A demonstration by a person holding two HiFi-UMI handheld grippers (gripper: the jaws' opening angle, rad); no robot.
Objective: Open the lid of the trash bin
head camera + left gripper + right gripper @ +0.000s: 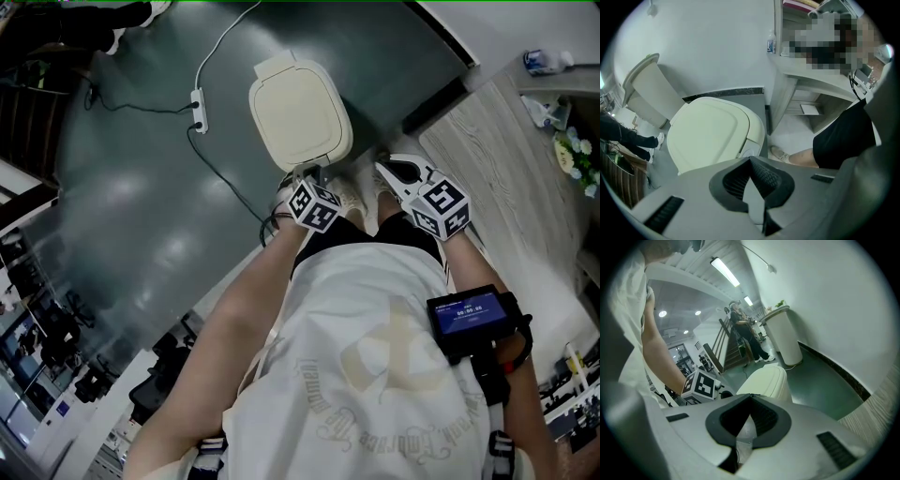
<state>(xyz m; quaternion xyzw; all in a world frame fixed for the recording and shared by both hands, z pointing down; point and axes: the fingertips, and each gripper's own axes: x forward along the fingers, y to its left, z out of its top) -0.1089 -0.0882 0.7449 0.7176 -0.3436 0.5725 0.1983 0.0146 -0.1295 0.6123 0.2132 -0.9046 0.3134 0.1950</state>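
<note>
Standing over the trash bin [300, 117] on the green floor [141, 187], a person aims the left gripper [305, 178], jaws clenched on nothing, at the near edge of the closed lid [705, 133]. The right gripper [398, 178], likewise clenched empty, hangs off the bin's right side, leaving the left nearer.

We see the cream trash bin [323, 156] standing upright on the dark green floor [141, 187] at our twelve o'clock. Its rounded-square lid [295, 108] lies flat and shut, a small tab jutting from its twelve o'clock edge.
</note>
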